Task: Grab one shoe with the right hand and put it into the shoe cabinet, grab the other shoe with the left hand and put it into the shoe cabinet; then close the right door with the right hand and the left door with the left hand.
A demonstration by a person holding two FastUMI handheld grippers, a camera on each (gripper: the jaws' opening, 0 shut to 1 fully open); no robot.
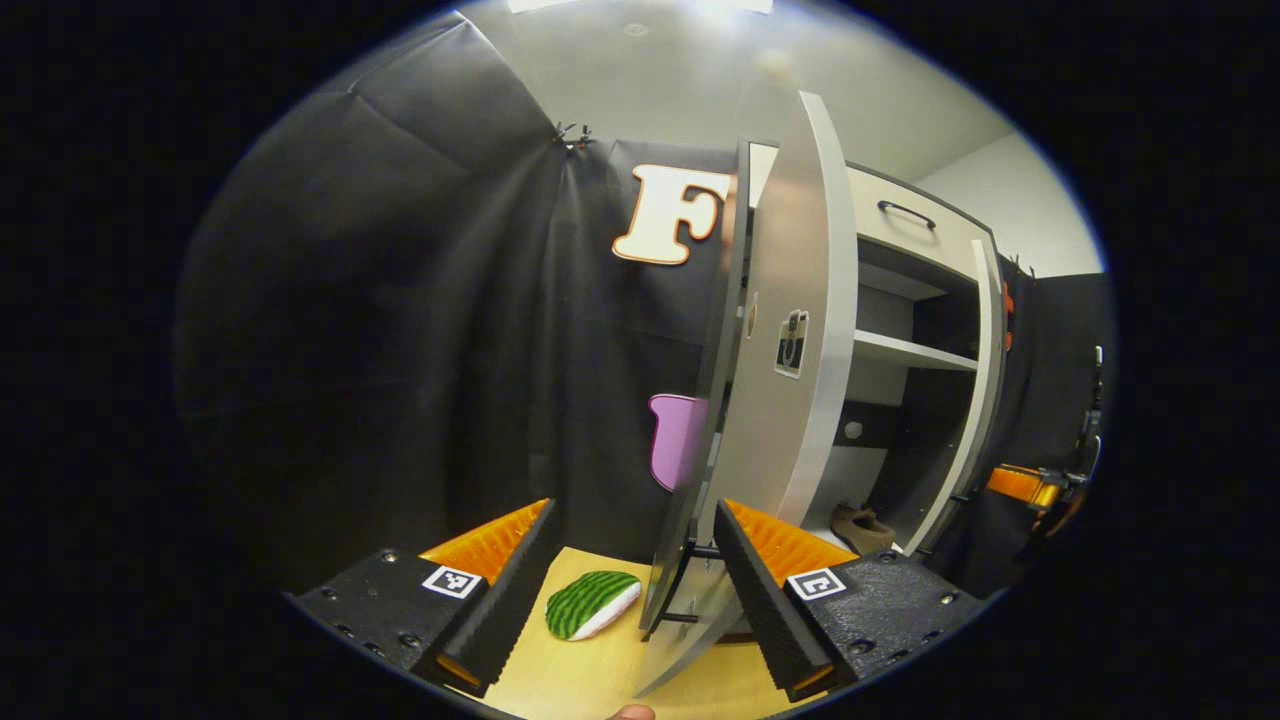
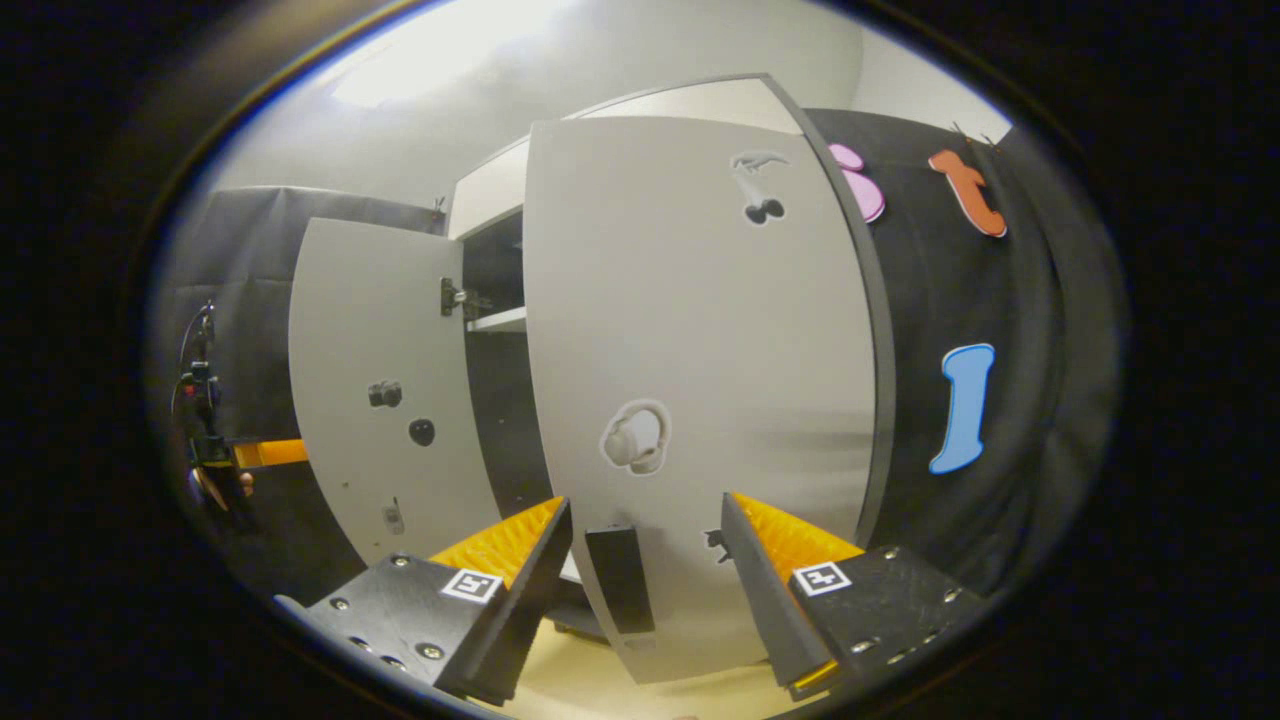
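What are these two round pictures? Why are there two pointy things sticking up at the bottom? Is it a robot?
It isn't a robot. A person holds a grabbing tool in each hand, and a little camera rides on each tool. The pointy things are the tool's two fingers.

The left gripper view looks past the left gripper, which is open and holds nothing. Ahead is the shoe cabinet with its left door partly open. A shoe sits inside at the bottom. A green striped toy lies on the wooden floor.

The right gripper view looks past the right gripper, also open and empty, close to the right door.
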